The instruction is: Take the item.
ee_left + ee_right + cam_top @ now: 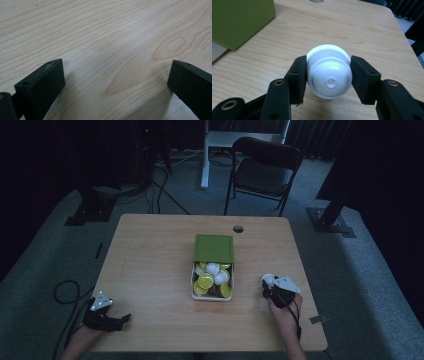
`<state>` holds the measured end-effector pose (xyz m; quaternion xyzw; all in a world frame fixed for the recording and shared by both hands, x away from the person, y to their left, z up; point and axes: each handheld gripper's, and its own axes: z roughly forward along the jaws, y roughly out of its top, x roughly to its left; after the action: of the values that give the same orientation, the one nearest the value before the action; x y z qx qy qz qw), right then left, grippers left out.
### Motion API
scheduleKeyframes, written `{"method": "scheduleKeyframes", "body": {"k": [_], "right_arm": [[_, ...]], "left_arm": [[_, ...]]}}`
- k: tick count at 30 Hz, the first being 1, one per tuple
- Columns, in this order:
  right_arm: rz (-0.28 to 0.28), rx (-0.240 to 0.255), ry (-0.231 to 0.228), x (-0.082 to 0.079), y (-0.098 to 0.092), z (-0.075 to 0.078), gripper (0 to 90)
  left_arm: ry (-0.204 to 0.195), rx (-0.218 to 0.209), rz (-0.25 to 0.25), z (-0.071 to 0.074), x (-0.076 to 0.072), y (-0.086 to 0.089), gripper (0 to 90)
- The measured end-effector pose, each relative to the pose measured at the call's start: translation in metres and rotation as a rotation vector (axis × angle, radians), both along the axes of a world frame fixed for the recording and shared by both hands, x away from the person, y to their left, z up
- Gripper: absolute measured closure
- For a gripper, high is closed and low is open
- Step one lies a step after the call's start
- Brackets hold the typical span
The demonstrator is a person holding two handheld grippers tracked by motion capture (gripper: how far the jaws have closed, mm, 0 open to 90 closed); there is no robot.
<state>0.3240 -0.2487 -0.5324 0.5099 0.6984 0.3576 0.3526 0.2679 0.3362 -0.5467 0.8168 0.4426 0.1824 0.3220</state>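
left gripper (125, 318): black body, topped by a grey three-cornered plate with small dark dots
left fingers (41, 86): two matte black rectangular blocks with flat faces, each with a small round hole near its top edge
right gripper (328, 80): black, same grey plate on top in the high view
right fingers (297, 77): black angular pads on jointed black links with brass-ringed holes
cables: black, one trailing from each gripper
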Motion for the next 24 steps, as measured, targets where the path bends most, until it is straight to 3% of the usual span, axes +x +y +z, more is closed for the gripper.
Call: {"method": "scheduleKeyframes", "body": {"k": [13,24], "right_arm": [[-0.009,0.0,0.039,0.005,-0.001,-0.01,48.9],[-0.023,0.037,0.068,0.01,-0.003,-0.012,46.9]], "left_arm": [[0.0,0.0,0.0,0.0,0.0,0.0,1.2],[0.0,0.0,0.0,0.0,0.0,0.0,1.2]]}}
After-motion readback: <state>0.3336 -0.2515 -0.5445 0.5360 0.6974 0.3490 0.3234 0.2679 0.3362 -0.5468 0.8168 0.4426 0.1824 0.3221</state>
